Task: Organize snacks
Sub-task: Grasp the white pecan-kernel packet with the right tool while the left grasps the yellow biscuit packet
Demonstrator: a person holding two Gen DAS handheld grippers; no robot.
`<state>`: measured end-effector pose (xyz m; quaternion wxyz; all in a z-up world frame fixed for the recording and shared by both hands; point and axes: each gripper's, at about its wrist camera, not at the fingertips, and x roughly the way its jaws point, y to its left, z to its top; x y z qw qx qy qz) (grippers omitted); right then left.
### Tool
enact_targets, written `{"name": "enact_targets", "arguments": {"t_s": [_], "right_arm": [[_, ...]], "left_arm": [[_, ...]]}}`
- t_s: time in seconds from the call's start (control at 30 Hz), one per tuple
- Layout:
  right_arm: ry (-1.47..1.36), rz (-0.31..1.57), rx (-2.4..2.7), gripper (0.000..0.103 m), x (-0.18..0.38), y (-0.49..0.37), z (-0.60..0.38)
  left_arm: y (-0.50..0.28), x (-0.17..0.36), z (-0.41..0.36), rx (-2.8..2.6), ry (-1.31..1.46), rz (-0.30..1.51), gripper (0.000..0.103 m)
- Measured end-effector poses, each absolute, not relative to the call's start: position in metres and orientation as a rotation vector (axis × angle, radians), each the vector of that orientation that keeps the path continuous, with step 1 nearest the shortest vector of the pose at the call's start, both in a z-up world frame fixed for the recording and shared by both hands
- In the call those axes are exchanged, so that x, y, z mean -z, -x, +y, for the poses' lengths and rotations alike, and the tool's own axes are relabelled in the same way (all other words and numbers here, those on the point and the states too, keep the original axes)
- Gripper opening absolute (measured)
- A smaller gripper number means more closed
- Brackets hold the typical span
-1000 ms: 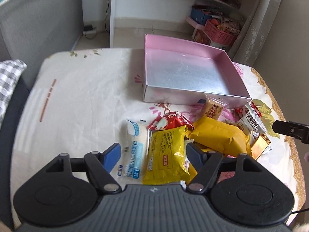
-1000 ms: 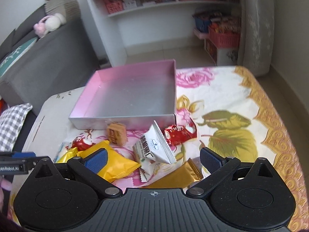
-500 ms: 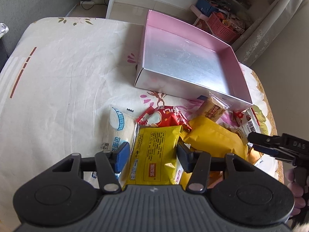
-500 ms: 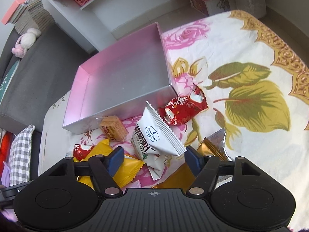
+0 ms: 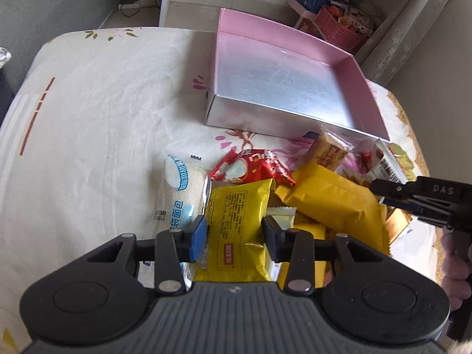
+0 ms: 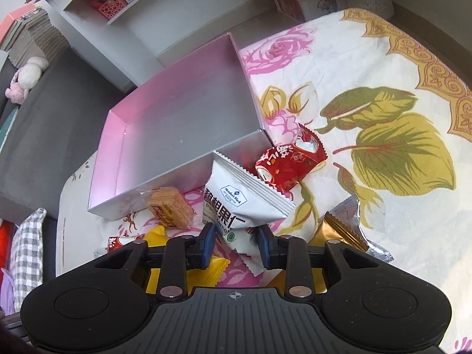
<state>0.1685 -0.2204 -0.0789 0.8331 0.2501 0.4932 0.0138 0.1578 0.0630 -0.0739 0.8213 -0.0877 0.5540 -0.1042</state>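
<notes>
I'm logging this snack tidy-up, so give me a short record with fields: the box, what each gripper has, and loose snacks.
box: pink box, nothing inside
left gripper: jaws closing, pads against the yellow packet
right gripper: shut on the white nut pouch
loose snacks: red candy wrapper, wafer pack, gold packet
surface: floral cloth

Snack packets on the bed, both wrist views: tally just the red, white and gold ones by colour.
Red: 2, one beside the box corner, one by the bread
White: 2, bread packet, nut packet
Gold: 1, gold packet
Total: 5
</notes>
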Motion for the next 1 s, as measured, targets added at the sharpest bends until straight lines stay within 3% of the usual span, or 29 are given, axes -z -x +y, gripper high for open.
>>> {"name": "enact_targets", "arguments": {"t_s": [0.2,0.33,0.43,1.0], "right_arm": [[-0.538,1.032,-0.028,0.021,0.074,-0.166,-0.223],[-0.55,1.024,-0.03,0.018,0.071,-0.163,-0.226],[-0.561,1.015,-0.036,0.006,0.068,-0.162,-0.227],[-0.606,0.944,-0.062,0.001,0.043,-0.155,-0.237]], "left_arm": [[-0.157,0.075,0.069,0.175,0.163,1.18,0.033],[-0.154,0.071,0.069,0.172,0.154,1.16,0.025],[-0.151,0.067,0.071,0.177,0.158,1.143,0.022],[-0.143,0.051,0.086,0.242,0.274,1.093,0.021]]}}
